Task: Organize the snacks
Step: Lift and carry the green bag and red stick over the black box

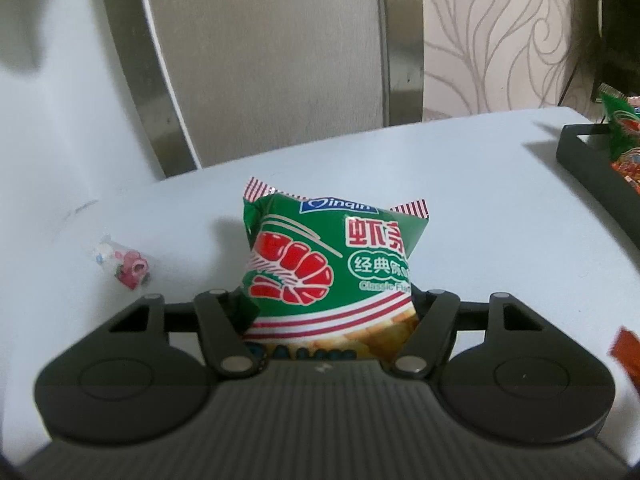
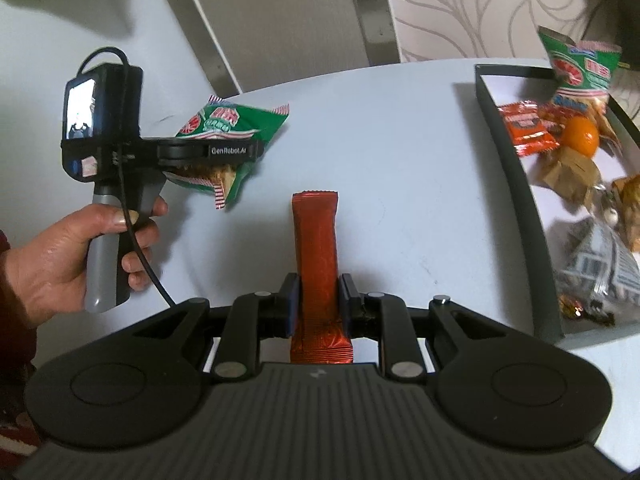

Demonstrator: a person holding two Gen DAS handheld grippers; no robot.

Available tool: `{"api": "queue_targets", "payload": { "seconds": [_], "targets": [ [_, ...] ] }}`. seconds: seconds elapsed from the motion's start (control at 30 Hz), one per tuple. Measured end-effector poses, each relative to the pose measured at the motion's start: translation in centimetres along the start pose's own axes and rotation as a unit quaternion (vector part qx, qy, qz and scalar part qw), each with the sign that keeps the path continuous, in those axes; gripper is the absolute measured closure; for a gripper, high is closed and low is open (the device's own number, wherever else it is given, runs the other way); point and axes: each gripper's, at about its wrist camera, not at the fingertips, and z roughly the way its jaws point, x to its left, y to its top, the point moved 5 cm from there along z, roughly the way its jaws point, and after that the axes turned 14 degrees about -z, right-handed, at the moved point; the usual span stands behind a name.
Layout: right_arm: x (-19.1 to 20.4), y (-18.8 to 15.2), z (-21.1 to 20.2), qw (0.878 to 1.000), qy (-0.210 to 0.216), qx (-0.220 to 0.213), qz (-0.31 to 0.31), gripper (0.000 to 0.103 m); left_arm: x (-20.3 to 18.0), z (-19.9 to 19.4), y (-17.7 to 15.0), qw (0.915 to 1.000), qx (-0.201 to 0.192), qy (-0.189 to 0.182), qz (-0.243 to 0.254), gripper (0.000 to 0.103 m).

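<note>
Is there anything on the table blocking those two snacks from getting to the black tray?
Nothing visible does. The right gripper holds the red bar and the left gripper holds the green shrimp-chip bag; only bare white table lies between them and the black tray.

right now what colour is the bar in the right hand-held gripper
Red-orange foil wrapper on the bar, clearest in the right wrist view.
</note>
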Motion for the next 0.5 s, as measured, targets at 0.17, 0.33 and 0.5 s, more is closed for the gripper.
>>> {"api": "queue_targets", "payload": {
  "seconds": [0.17,0.33,0.5],
  "targets": [
    [-0.5,-0.5,-1.4,1.000,-0.001,-0.012,0.018,0.079,-0.6,0.0,0.5,1.0000,0.003,-0.005,-0.004,0.033],
    [-0.6,-0.7,-2.8,0.999,0.000,-0.026,0.025,0.079,-2.1,-0.7,1.5,0.9998,-0.009,-0.020,-0.004,0.033],
    [-0.8,-0.8,-3.9,0.999,0.005,-0.035,0.028,0.079,-3.5,-1.3,2.1,0.9994,-0.015,-0.031,-0.001,0.033]
  ]
}}
